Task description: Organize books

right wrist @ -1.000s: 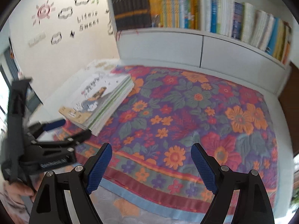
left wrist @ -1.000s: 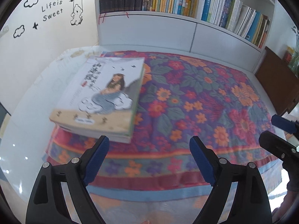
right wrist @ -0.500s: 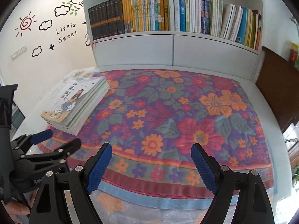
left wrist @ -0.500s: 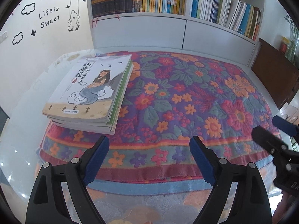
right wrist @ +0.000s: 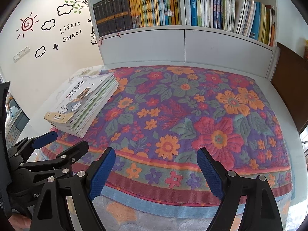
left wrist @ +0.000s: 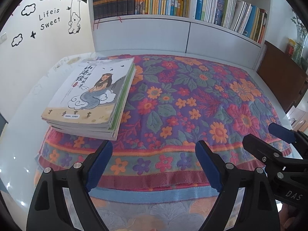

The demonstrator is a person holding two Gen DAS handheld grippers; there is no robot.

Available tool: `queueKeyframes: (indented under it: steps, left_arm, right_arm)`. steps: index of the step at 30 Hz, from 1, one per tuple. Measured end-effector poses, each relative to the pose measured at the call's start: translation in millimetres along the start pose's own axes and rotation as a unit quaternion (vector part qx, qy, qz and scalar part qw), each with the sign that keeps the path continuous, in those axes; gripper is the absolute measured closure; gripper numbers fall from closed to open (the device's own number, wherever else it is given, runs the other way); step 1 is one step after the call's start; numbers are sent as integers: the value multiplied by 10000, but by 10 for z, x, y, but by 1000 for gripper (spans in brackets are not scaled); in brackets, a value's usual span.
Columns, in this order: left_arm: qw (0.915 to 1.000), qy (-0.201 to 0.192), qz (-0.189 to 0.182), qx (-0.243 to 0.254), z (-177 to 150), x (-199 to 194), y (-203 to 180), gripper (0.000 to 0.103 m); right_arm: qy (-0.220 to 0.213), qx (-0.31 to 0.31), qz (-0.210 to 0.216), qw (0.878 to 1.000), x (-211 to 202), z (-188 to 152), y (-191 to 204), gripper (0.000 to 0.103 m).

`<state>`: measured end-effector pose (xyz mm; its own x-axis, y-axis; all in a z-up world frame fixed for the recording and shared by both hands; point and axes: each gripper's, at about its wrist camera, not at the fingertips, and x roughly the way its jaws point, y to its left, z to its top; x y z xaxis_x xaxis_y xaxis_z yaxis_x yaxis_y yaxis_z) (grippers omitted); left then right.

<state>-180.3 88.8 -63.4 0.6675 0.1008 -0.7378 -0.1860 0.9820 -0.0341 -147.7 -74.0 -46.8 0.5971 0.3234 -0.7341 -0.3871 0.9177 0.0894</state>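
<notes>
We hold the left gripper (left wrist: 152, 165) and the right gripper (right wrist: 156, 170) wide and empty just short of the floral cloth (left wrist: 192, 100), on whose far-left corner the book stack (left wrist: 90, 96) lies squared, a scene fitting either books newly stacked or books awaiting the shelf (right wrist: 184, 28).

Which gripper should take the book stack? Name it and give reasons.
Left, probably. The left gripper is open with the book stack just ahead of its left finger. The right gripper is open too, but farther right over the floral cloth.

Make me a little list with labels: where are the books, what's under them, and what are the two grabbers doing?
books: flat stack of paperbacks, mermaid-picture cover on top
under them: flowery purple-and-orange cloth on a white table
behind: white bookshelf full of upright books
left gripper: open, empty, near the stack
right gripper: open, empty
</notes>
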Motion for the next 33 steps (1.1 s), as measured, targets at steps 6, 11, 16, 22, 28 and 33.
queueKeyframes:
  steps: [6, 11, 16, 22, 28, 33]
  left_arm:
    - [10000, -40, 32, -4, 5, -12, 13, 16]
    - [9999, -38, 93, 0, 4, -9, 18, 16]
    - [9999, -94, 126, -17, 1, -21, 36, 16]
    - [9999, -58, 141, -12, -2, -1, 56, 16]
    - [9999, -55, 144, 3, -3, 1, 51, 16]
    - [9998, -50, 192, 45, 5, 9, 28, 16]
  right_arm:
    - [53, 64, 13, 10000, 28, 3, -34, 18]
    - [37, 51, 42, 10000, 14, 2, -18, 18]
    - [32, 19, -23, 10000, -14, 8, -6, 18]
    - [10, 10, -36, 10000, -35, 22, 6, 18]
    - [9, -55, -38, 10000, -39, 30, 48, 18]
    - [19, -62, -46, 10000, -45, 30, 60, 18]
